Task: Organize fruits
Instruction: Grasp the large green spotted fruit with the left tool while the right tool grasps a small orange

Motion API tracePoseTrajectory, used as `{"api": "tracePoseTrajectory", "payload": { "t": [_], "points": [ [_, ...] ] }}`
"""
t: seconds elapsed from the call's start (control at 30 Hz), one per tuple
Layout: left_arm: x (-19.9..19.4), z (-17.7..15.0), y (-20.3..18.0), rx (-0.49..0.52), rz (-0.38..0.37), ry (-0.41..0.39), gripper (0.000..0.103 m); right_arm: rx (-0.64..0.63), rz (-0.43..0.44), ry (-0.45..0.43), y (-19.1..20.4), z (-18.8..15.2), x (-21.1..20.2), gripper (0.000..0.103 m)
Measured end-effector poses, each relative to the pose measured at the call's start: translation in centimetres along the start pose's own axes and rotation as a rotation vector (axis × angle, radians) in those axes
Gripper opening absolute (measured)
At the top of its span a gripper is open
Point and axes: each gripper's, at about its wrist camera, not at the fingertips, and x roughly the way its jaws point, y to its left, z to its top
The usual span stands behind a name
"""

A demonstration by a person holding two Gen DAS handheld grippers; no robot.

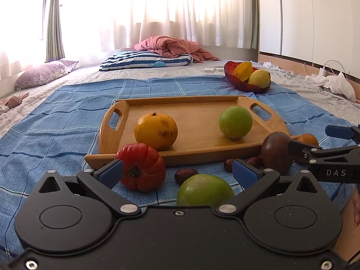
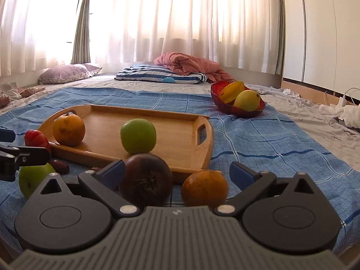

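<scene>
While both claws stand with their jaws wide apart and nothing pinched, your next move turns on which fruit lies in front of which one. In the right wrist view, your right claw (image 2: 177, 173) has two fruits between its blue pads: the dark brown fruit (image 2: 145, 179) just inside the left pad, and the small orange (image 2: 204, 189) right of centre, clear of the right pad. You cannot close on one without crowding the other, so you probably need to shift toward one of them first.

In the left wrist view, your left claw (image 1: 177, 172) frames the green fruit (image 1: 204, 190) low at centre, closer to the right pad, while the red tomato (image 1: 141, 166) sits against the left pad. A small date (image 1: 185, 175) lies between them, further out.

Beyond both claws, the wooden tray (image 1: 198, 153) already carries a large orange (image 1: 156, 131) at left and a green apple (image 1: 235, 122) at right, with bare wood between. At upper right of the frame, the red bowl (image 1: 234, 78) holds yellow fruit.

Everything rests on a blue checked cloth (image 1: 67, 117) spread over a bed, soft and wrinkled, so round fruit may roll. Bright curtains fill the top of the frame.
</scene>
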Motion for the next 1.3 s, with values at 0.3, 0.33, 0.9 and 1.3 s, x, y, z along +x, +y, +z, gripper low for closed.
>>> {"api": "tracePoseTrajectory", "payload": {
  "t": [0.3,0.33,0.9,1.3],
  "points": [
    [0.0,-1.6,-0.8,-0.027,-0.003,0.02,0.103,0.001,-0.149,-0.023,-1.7,-0.7,-0.6,0.103],
    [0.0,-1.7,-0.9,-0.027,-0.004,0.023,0.103,0.013,-0.156,-0.022,-2.0,-0.8,-0.6,0.103],
    [-0.1,-2.8,-3.5,0.022,0.006,0.001,0.09,-0.013,-0.195,0.005,-2.5,-1.8,0.0,0.1],
    [0.1,-3.2,-4.1,0.007,0.025,0.034,0.073,-0.138,-0.038,0.085,-2.8,-1.4,1.1,0.083]
  ]
}}
